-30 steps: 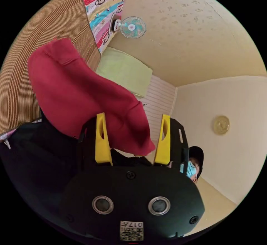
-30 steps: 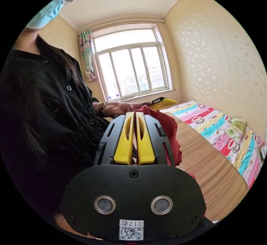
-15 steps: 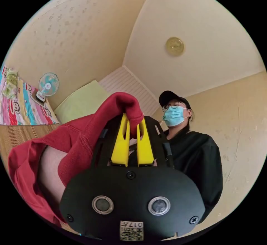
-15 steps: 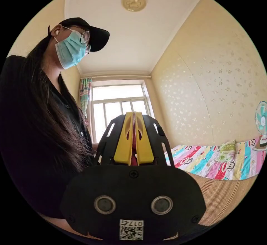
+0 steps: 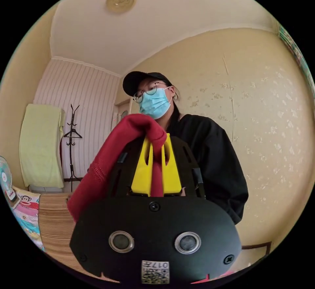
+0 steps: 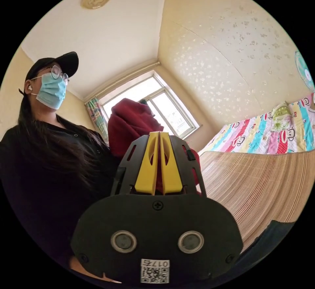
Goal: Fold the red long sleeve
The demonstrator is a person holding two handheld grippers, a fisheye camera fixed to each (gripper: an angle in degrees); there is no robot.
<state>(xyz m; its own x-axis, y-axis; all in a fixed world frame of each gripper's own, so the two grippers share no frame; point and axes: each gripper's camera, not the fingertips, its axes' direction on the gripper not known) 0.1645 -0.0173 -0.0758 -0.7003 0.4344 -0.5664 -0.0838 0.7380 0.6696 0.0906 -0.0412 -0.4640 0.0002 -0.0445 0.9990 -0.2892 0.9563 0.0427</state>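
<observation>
In the left gripper view the red long sleeve (image 5: 111, 157) is pinched between the yellow jaws of my left gripper (image 5: 157, 141); a fold bulges over the jaw tips and the rest hangs down to the left. In the right gripper view my right gripper (image 6: 158, 138) is shut on red cloth that shows as a thin strip between its jaws. A bunched part of the red long sleeve (image 6: 131, 123) rises behind that gripper, in front of the window. Both views point upward.
A person in a black top (image 5: 210, 157) stands close behind the grippers. A striped woven mat (image 6: 256, 187) covers the bed, with a colourful patterned sheet (image 6: 262, 134) beyond it. A coat stand (image 5: 71, 144) and a green towel (image 5: 41, 144) are by the far wall.
The left gripper went from open beside the garment to shut on it. Both cameras have swung upward, and red cloth is now lifted up behind the right gripper.
</observation>
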